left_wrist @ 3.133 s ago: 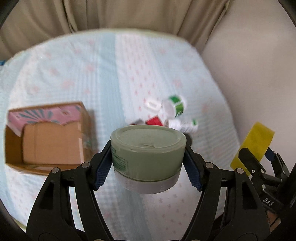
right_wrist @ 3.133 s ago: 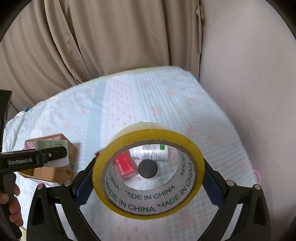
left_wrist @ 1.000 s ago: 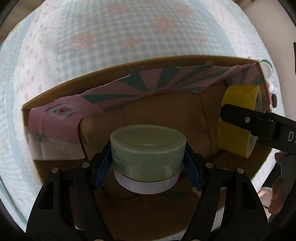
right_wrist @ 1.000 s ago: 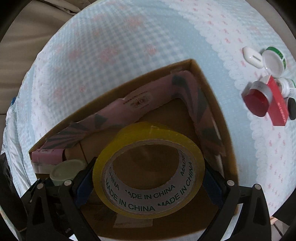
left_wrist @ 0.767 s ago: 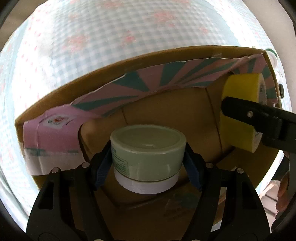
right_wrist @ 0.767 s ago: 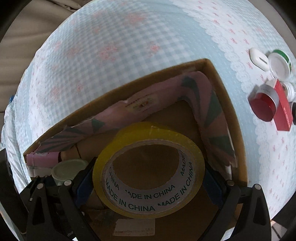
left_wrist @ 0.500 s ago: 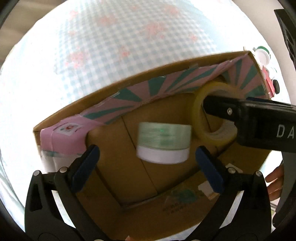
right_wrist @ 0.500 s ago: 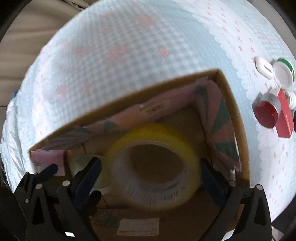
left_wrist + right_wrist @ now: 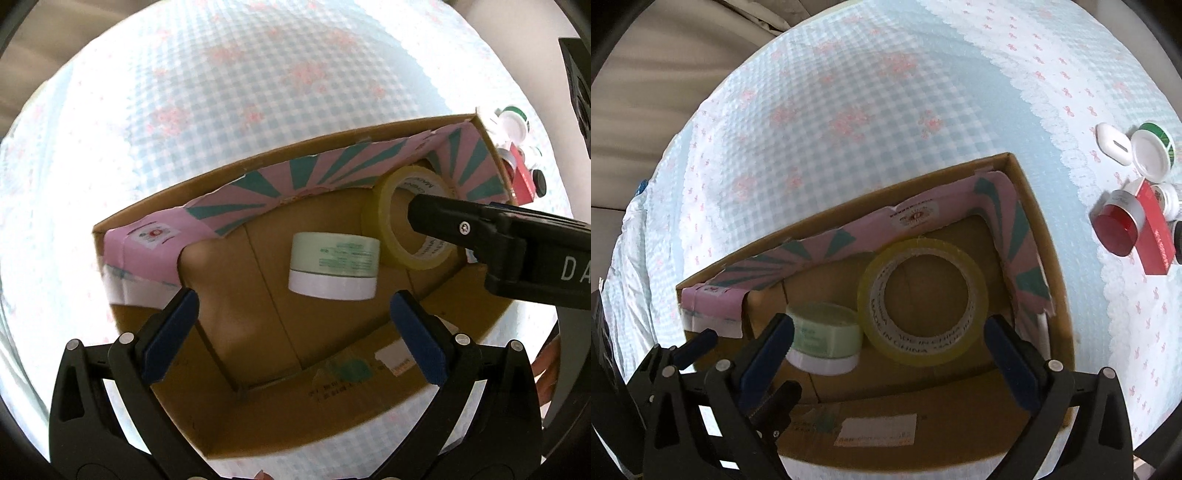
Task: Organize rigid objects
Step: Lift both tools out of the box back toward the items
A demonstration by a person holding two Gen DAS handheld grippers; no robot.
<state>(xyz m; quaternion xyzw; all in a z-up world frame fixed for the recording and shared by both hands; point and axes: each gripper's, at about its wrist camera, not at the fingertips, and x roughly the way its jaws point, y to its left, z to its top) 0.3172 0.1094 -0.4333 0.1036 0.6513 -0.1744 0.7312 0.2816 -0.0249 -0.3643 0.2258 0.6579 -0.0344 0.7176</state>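
Note:
A brown cardboard box [image 9: 258, 402] [image 9: 1052, 280] lined with pink and teal paper stands on the bed. Inside it lie a pale green jar with a white base [image 9: 334, 265] [image 9: 823, 338] and a yellow tape roll [image 9: 410, 218] [image 9: 923, 301], side by side. My left gripper [image 9: 291, 332] is open and empty above the box, just short of the jar. My right gripper [image 9: 890, 349] is open and empty above the box, just short of the tape roll. The right gripper's arm also crosses the left wrist view [image 9: 517, 240].
Several small items lie on the blue checked bedspread [image 9: 849, 96] right of the box: a red-lidded jar [image 9: 1117, 225], a red box [image 9: 1154, 236], a white case [image 9: 1113, 144] and a green-and-white lid [image 9: 1152, 149]. Beige curtains hang behind the bed.
Both grippers have opened over the box. The green jar and the tape roll dropped out of them and now rest inside the box.

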